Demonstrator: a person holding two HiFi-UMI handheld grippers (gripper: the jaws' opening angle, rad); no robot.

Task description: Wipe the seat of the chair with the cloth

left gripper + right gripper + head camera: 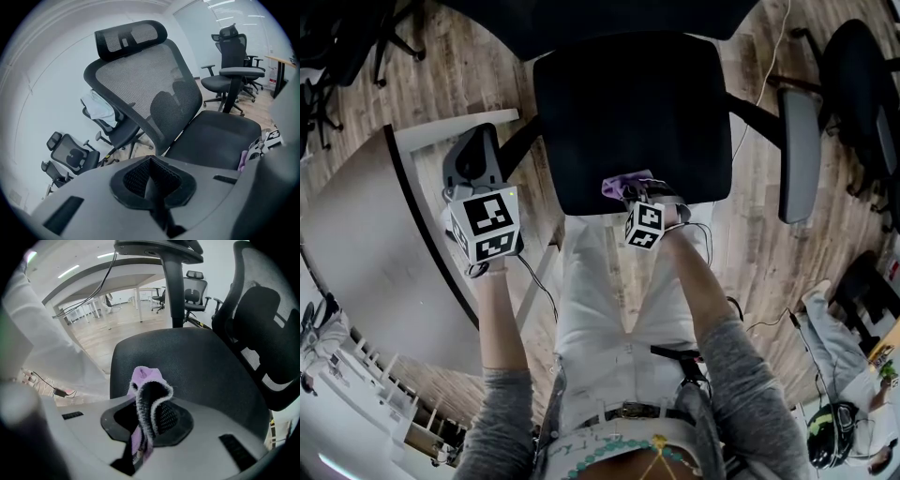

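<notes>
A black office chair stands in front of me, its padded seat in the upper middle of the head view. My right gripper hangs over the seat's near edge, shut on a purple cloth. In the right gripper view the cloth is pinched between the jaws and folds over them, above the seat. My left gripper is held off to the left of the chair, beside its left armrest, jaws shut with nothing between them. The left gripper view shows the mesh backrest and the seat.
A grey table curves along the left. The chair's right armrest sticks out at the right. Another black chair stands at the far right, and more chairs stand behind. Cables lie on the wooden floor.
</notes>
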